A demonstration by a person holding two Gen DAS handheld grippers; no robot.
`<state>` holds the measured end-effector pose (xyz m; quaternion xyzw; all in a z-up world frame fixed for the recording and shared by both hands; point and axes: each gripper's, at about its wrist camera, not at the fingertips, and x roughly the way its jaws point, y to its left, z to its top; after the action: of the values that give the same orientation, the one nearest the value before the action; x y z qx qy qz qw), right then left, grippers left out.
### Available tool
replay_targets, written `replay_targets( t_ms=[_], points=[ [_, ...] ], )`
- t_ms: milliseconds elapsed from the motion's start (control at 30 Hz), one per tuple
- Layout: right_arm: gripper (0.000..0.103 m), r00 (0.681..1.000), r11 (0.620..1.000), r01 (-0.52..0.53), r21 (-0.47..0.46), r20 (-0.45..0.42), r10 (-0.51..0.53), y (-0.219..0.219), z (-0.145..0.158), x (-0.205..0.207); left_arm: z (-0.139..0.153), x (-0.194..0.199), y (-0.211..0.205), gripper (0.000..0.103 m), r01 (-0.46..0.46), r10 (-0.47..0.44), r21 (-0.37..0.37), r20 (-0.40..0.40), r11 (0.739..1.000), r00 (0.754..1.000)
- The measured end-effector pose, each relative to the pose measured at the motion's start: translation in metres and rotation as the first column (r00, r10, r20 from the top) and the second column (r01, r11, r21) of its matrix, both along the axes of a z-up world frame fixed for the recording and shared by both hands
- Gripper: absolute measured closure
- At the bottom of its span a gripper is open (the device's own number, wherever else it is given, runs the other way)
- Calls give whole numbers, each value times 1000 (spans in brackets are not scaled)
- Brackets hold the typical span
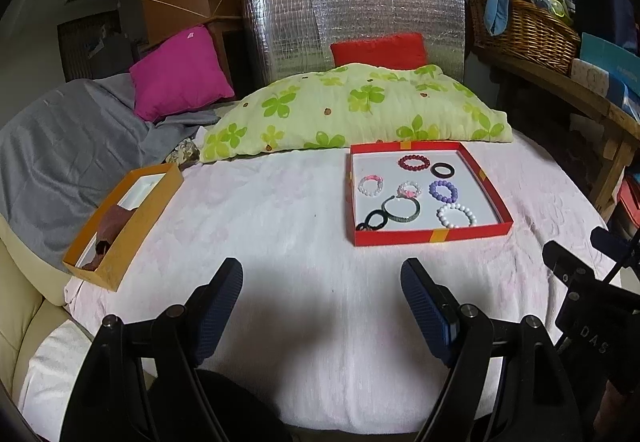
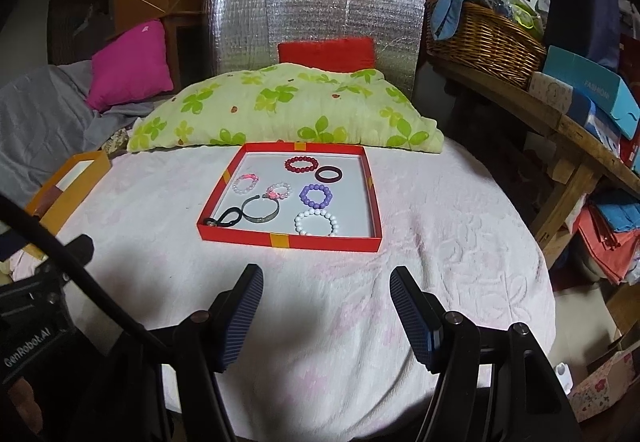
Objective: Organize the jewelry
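A shallow red tray (image 1: 430, 237) (image 2: 288, 241) lies on the pale pink cloth. It holds several bracelets: a dark red bead one (image 1: 414, 162) (image 2: 301, 164), a dark bangle (image 1: 442, 170) (image 2: 329, 174), a purple bead one (image 1: 443, 191) (image 2: 316, 195), a white bead one (image 1: 457, 215) (image 2: 317, 223), a green open cuff (image 1: 401, 209) (image 2: 260, 209) and a black loop (image 1: 374, 220) (image 2: 228, 219). An orange box (image 1: 120, 226) (image 2: 64, 177) sits at the left with a brown pouch (image 1: 114, 228). My left gripper (image 1: 322, 276) and right gripper (image 2: 326, 280) are open and empty, short of the tray.
A green flowered pillow (image 1: 352, 109) (image 2: 288, 105) lies behind the tray, with a silver foil panel (image 1: 352, 21) and red cushion (image 1: 378, 49) beyond. A pink cushion (image 1: 180, 73) and grey blanket (image 1: 60, 145) are at the left. A wooden shelf with a wicker basket (image 2: 484, 41) stands at the right.
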<state>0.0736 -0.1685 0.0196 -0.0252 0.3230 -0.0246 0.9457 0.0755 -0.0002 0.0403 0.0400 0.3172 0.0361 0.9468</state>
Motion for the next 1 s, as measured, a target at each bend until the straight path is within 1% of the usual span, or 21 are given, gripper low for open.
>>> replay_targets(
  t_ms=[267,467,733,1000],
  points=[
    [33,1000,1000,6,-3,-23,-6,1,-8,26,-6,29,5,21,-13,13,-19,-15,1000,1000],
    [33,999,1000,1,0,-43,-1,6,-16,43,-13,43,8,21,-19,18,-23,-33,1000,999],
    [33,999,1000,-15,-6,-45,15,12,-19,50,-16,49,14,21,-38,37,-34,-43,999,998],
    [33,999,1000,-20,-1,-44,20,14,-18,46,-14,45,12,21,-33,32,-33,-42,999,999]
  ],
)
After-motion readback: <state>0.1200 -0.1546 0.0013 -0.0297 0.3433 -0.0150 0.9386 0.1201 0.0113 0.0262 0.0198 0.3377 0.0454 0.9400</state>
